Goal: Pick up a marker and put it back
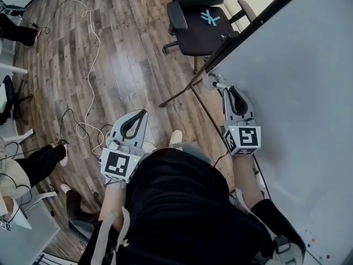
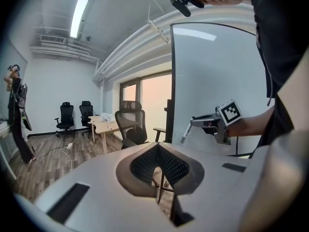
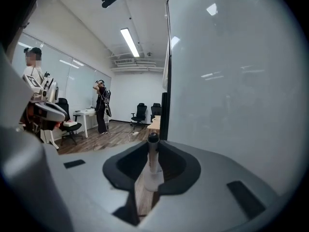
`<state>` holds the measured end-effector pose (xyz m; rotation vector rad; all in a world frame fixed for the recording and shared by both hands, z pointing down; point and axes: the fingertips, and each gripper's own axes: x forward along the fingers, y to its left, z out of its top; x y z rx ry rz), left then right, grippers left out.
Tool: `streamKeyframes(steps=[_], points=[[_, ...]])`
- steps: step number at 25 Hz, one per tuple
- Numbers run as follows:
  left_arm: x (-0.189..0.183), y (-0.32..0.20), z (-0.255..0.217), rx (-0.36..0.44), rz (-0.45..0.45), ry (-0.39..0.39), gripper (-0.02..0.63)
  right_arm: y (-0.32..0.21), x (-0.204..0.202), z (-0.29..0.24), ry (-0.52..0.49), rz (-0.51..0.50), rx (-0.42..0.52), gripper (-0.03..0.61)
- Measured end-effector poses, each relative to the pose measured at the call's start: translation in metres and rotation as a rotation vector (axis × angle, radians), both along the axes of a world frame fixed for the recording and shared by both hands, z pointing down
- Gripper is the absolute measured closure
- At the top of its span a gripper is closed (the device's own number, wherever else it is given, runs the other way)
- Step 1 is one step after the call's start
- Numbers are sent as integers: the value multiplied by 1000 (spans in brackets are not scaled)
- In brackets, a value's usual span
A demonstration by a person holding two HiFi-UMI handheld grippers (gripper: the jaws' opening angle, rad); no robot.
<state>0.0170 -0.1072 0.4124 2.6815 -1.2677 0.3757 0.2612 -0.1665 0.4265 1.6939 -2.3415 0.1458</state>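
right gripper (image 1: 225, 88) pinches a marker (image 3: 153, 151) beside the whiteboard (image 1: 298, 65); the narrow hold may let it tilt or slip. left gripper (image 1: 142, 115) pressed together, empty.

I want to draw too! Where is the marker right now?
The marker is pinched upright in the right tongs, in the middle of the right gripper view, close beside the whiteboard and its dark edge.

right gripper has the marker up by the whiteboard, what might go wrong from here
The right gripper seems to hold the marker by one end, with most of it sticking out forward, so it may pivot or slip. It is close to the whiteboard edge. A bump there could knock it loose onto the wood floor.
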Motion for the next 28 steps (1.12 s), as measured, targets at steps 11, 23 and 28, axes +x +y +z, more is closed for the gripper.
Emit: streamKeyframes(steps=[11, 23, 28], points=[[-6, 1, 11, 9, -29, -15, 604, -11, -7, 32, 19, -30, -66, 502], [-13, 3, 15, -31, -62, -14, 604, -17, -9, 50, 29, -24, -94, 502], [-13, 4, 15, -23, -57, -13, 604, -17, -11, 50, 22, -28, -97, 500]])
